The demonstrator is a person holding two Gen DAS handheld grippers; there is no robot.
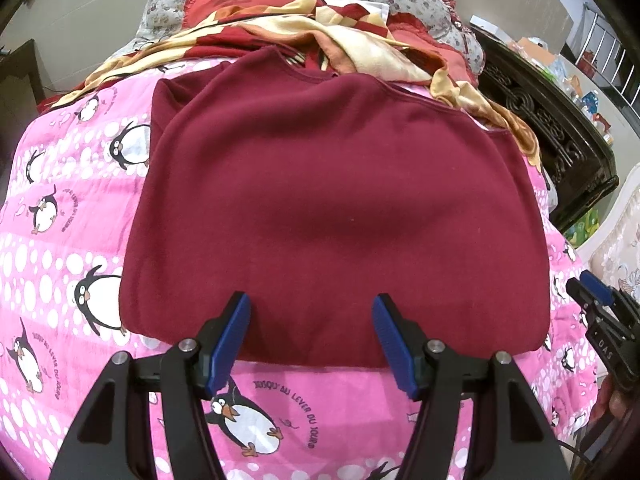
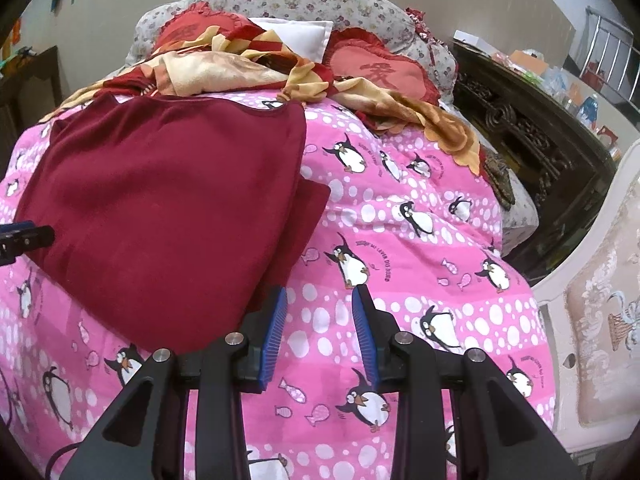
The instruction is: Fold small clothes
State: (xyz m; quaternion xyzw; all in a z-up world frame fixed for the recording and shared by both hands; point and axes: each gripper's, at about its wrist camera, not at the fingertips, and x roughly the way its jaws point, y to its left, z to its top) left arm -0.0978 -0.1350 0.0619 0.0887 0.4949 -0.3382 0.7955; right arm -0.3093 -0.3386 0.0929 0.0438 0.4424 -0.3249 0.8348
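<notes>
Left gripper [image 1: 312, 312] spread wide and empty over the near hem of the folded maroon garment [image 1: 332, 208], which lies flat on the pink penguin quilt [image 1: 64, 184], right gripper [image 2: 320, 300] also parted, holding nothing, just beside the garment's right edge, rumpled red-and-cream blanket [image 2: 224, 68] behind.

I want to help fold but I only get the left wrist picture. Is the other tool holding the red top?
Observer: No, the right tool is open and empty, over the pink penguin quilt.
Operator: Is the top all flat?
Observer: Its right edge shows a second layer sticking out from underneath.
Operator: Is the right tool near it?
Observer: Yes, one finger is right beside the maroon top.
</notes>
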